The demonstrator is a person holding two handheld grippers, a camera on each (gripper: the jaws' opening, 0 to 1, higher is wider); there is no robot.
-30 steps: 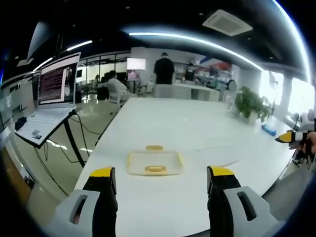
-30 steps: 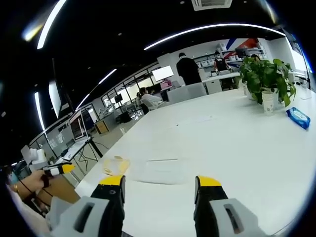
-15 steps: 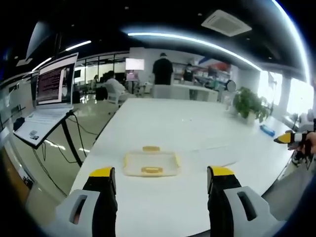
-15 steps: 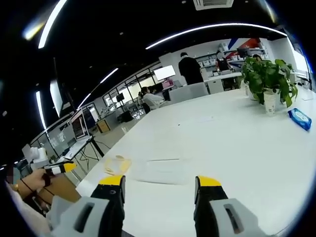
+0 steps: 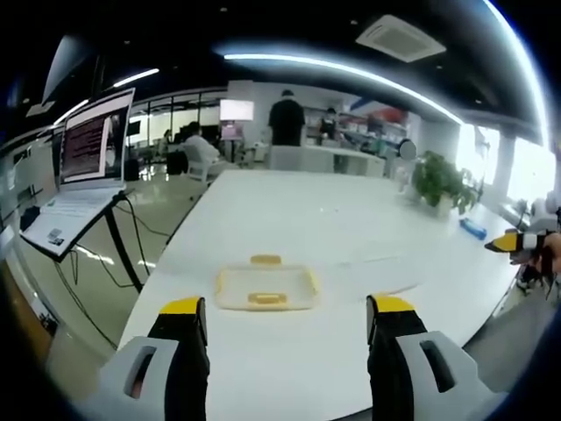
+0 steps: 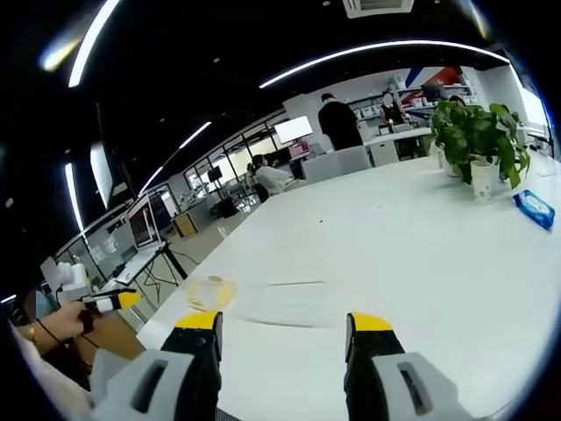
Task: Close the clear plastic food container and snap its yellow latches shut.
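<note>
**Container lies flat ahead of both open claws**

In the left gripper view we see the clear plastic food container (image 5: pixel 266 287) lying flat on the white counter (image 5: pixel 289 210), near its close edge. Its long axis runs across the view, left to right. One yellow latch (image 5: pixel 266 260) sits on the far long side and another yellow latch (image 5: pixel 266 299) on the near long side, so the latched sides face toward and away from us. The left claw (image 5: pixel 287 309) hangs released, its two yellow-tipped jaws spread wide and holding nothing. The container lies ahead of it, between the lines of the two jaws and apart from both.

In the right gripper view the container (image 6: pixel 279 303) shows as a faint clear shape on the counter (image 6: pixel 421 237), just beyond the right claw (image 6: pixel 285 321), which is likewise spread apart and empty. A yellowish bit (image 6: pixel 209 293) lies at the container's left end; we cannot tell whether it is a latch. At the left edge, a hand holds the left claw (image 6: pixel 123 300) off the counter's side.

A potted plant (image 6: pixel 478 140) and a blue packet (image 6: pixel 533 209) stand far down the counter. A laptop (image 5: pixel 83 167) rests on a stand beside it.
</note>
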